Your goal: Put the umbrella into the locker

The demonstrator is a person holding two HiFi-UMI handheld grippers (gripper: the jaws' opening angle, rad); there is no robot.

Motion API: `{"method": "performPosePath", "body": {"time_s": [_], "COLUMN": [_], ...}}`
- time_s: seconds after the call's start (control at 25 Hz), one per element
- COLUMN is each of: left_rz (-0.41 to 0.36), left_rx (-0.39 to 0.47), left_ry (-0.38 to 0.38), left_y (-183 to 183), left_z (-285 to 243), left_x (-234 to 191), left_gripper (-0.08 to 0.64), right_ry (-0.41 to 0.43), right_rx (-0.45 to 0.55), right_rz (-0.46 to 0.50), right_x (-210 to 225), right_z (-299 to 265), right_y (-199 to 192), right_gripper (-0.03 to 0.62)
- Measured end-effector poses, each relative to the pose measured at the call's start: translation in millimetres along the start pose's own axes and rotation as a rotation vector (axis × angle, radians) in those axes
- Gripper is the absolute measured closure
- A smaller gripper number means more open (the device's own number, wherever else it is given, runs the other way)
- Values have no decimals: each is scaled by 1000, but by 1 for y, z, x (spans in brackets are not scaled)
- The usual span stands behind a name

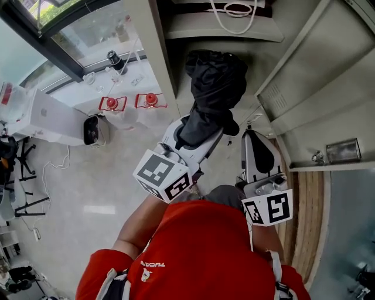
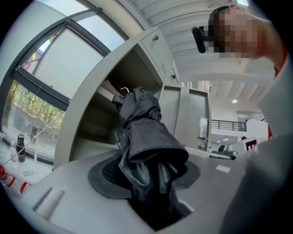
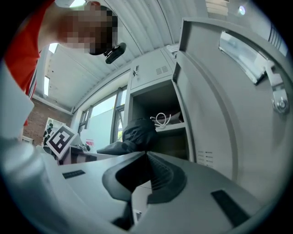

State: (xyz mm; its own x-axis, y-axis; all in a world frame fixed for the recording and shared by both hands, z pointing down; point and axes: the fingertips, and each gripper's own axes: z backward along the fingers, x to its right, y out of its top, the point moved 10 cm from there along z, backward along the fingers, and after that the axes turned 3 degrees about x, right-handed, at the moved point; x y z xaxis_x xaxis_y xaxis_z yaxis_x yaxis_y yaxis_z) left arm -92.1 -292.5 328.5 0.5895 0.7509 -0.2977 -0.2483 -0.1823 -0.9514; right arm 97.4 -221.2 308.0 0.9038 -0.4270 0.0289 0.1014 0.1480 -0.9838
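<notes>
A folded black umbrella sticks out of my left gripper, whose jaws are shut on its lower part. It points at the open grey locker, its top close to the shelf opening. In the left gripper view the umbrella fills the gap between the jaws, with the locker behind it. My right gripper is beside it, near the locker door, and holds nothing. In the right gripper view its jaws meet at the tips, and the umbrella shows at the locker mouth.
A white cable lies coiled on the locker's shelf. Left of the locker a window runs along the wall. Below it stand two red-capped bottles, a white box and a small white device. The open door flanks my right gripper.
</notes>
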Motion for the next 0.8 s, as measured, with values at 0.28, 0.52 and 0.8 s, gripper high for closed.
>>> {"method": "performPosePath", "body": {"time_s": [0.28,0.52,0.8], "left_rz": [43,68,93], "left_rx": [-72,-128,-235], "left_ry": [63,141,219], "left_y": [-12,-12,-8], "left_z": [-27,-42,-66], "left_x": [-10,-19,-29], "left_gripper": [353,353,353], "right_ry": [-55,-21,6], "right_rx": [-15,-30,-31], "right_rz": [-4,-7,-34], "right_x": [25,38,43], "right_z": [-21,-39,-35], "right_y": [-6,-13,-18], "right_gripper": [589,589,589]}}
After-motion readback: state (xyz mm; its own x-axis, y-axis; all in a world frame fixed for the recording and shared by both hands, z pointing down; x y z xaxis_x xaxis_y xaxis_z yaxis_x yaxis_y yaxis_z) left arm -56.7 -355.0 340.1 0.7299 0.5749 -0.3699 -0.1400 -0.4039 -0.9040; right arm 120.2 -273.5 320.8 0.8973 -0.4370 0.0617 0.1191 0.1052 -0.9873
